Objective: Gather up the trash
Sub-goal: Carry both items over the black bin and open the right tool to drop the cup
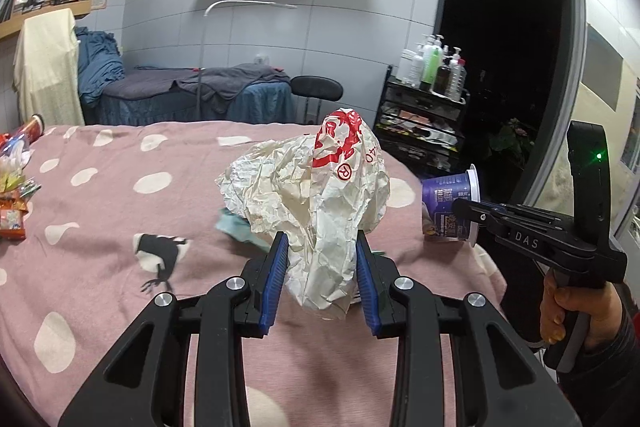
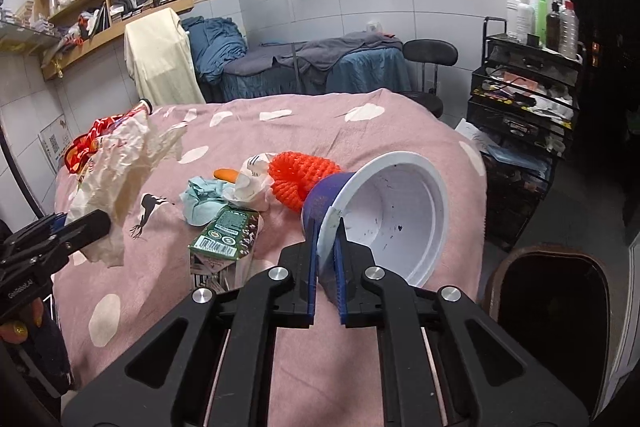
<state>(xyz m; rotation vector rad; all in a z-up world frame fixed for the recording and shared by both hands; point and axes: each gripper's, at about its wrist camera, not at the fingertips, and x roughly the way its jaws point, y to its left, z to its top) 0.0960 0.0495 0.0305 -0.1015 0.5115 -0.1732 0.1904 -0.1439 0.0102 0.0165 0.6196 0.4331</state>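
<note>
Your right gripper (image 2: 326, 247) pinched tight on cup (image 2: 384, 215) wall, mouth tipped right toward bin (image 2: 556, 283), low on floor just right of bed. Left gripper (image 1: 322, 263) part-closed on crumpled bag (image 1: 316, 195), farther from bin. Right goes first.

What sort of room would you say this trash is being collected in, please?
Probably a massage or beauty treatment room: a draped treatment bed by the wall, a black trolley topped with pump bottles, and a round stool.
</note>
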